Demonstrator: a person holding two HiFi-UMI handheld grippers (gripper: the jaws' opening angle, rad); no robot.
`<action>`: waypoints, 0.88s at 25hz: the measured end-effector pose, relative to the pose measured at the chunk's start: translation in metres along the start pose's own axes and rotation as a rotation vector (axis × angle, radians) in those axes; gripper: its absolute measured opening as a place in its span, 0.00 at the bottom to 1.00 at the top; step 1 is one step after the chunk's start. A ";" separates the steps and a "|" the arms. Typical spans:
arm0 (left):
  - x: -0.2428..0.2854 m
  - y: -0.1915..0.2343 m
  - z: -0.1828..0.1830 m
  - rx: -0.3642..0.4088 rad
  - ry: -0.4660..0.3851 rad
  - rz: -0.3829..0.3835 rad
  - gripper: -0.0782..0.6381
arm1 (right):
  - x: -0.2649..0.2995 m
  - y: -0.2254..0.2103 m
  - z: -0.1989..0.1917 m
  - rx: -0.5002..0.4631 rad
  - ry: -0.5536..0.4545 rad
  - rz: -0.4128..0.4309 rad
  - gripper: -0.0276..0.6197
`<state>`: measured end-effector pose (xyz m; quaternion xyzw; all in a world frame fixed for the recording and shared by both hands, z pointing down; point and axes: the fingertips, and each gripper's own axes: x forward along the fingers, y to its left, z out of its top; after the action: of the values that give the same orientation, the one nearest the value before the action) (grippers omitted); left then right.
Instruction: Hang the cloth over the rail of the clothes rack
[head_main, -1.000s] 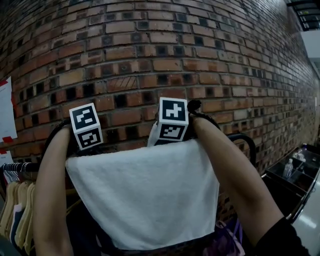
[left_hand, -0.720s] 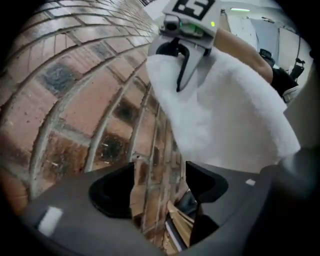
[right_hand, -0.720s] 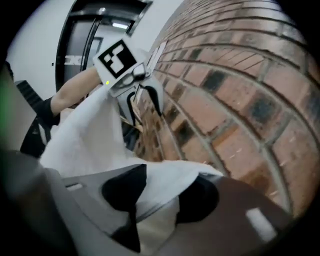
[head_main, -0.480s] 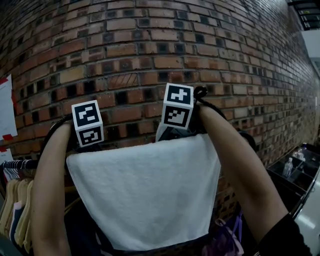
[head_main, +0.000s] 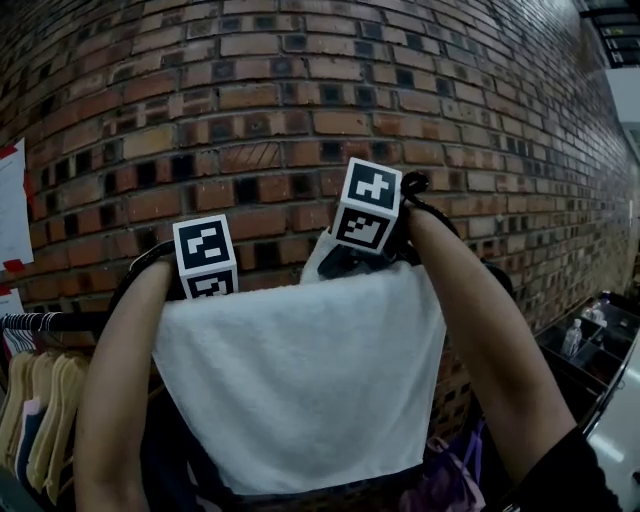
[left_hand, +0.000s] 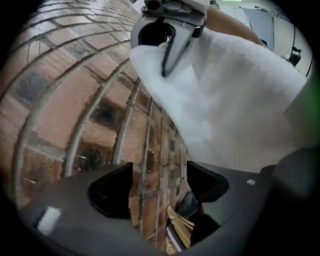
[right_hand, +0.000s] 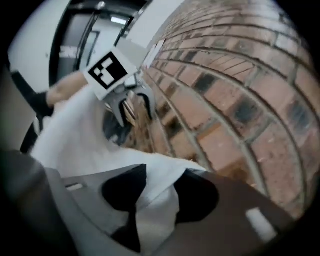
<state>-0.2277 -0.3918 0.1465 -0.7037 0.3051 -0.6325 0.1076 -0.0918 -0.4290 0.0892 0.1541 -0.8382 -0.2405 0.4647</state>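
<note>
A white cloth (head_main: 300, 380) hangs spread between my two raised grippers in front of a brick wall. My right gripper (head_main: 345, 265) is shut on its top right corner, and cloth fills the gap between the jaws (right_hand: 160, 185). My left gripper (head_main: 205, 295) is at the top left corner. Its jaws (left_hand: 159, 175) stand apart with bricks and hangers showing between them, and the cloth (left_hand: 235, 100) lies over the right-hand jaw. The dark rail (head_main: 50, 322) of the clothes rack runs low at the left, below and left of the cloth.
Wooden hangers (head_main: 40, 410) with clothes hang from the rail at lower left. White paper (head_main: 12, 210) is taped to the brick wall (head_main: 300, 120). A purple garment (head_main: 455, 475) shows below the cloth. Dark shelving (head_main: 590, 350) stands at lower right.
Both grippers and the cloth have shifted to the right. The right gripper has risen a little, so the cloth's top edge tilts up to the right.
</note>
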 end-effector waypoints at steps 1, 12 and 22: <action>0.007 -0.005 -0.006 -0.024 0.027 -0.035 0.60 | 0.000 -0.002 -0.007 -0.002 0.020 -0.007 0.31; 0.026 -0.033 -0.041 -0.106 0.209 -0.222 0.61 | -0.027 -0.016 -0.018 0.167 -0.131 0.121 0.31; 0.024 -0.020 -0.031 -0.115 0.132 -0.160 0.61 | -0.022 -0.016 -0.010 -0.043 -0.071 -0.039 0.31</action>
<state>-0.2511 -0.3819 0.1822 -0.6878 0.2902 -0.6654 -0.0040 -0.0710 -0.4341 0.0699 0.1520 -0.8457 -0.2727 0.4328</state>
